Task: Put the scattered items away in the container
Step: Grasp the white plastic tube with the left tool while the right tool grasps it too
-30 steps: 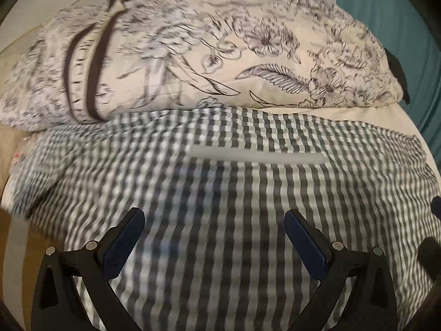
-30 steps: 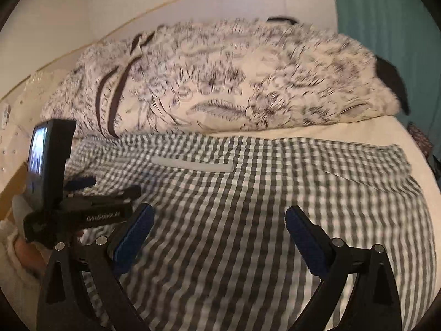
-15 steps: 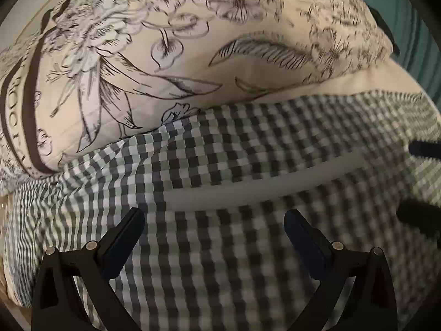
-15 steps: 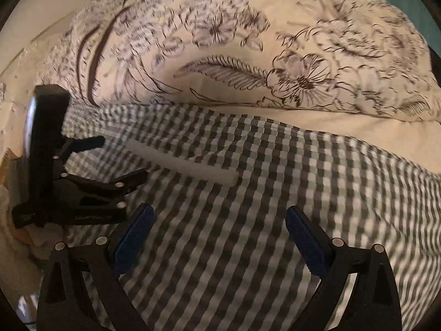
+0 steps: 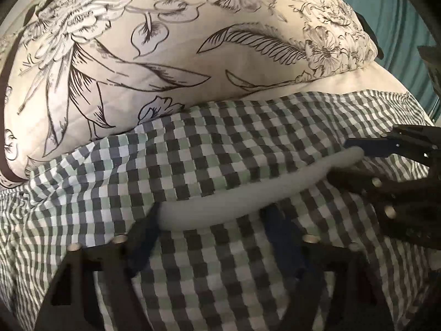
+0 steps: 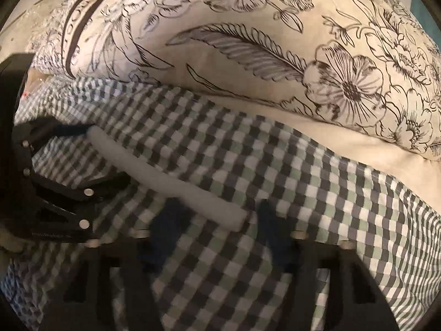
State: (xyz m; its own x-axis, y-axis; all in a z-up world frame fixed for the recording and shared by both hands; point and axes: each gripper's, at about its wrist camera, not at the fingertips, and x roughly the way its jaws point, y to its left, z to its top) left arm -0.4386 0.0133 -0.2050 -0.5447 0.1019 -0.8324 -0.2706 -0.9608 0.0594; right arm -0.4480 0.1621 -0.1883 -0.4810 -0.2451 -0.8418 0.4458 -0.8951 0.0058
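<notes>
Cream bedding covers the bed, with a large floral-printed pillow across the far side and a teal curtain at the right edge. Spread over the bed in front of the pillow lies a gingham checked cloth, and in a fold of it sits a long white strip, a pale band or tube whose make I cannot tell. The left hand-held gripper is at the strip's left end, its jaws closing, with checked cloth and the strip's lower edge between them; the pads are blurred and I cannot see them pressing yet. The right hand-held gripper is at the other end, jaws likewise closing about the strip's tip and the cloth under it, also not visibly clamped. Each gripper shows in the other's view, at its edge. No container is in sight. The step in hand looks like a two-ended pinch to lift the strip, or the cloth with it. To do it well, both sets of jaws should finish closing before either hand rises, bite deep enough to catch the strip and not just a loose fold, and then rise together so the piece stays level and does not slide out. The strip's long axis runs crosswise to the fingers, roughly along the pillow's front edge, sagging a little mid-length; its ends point toward the bed's two sides.
</notes>
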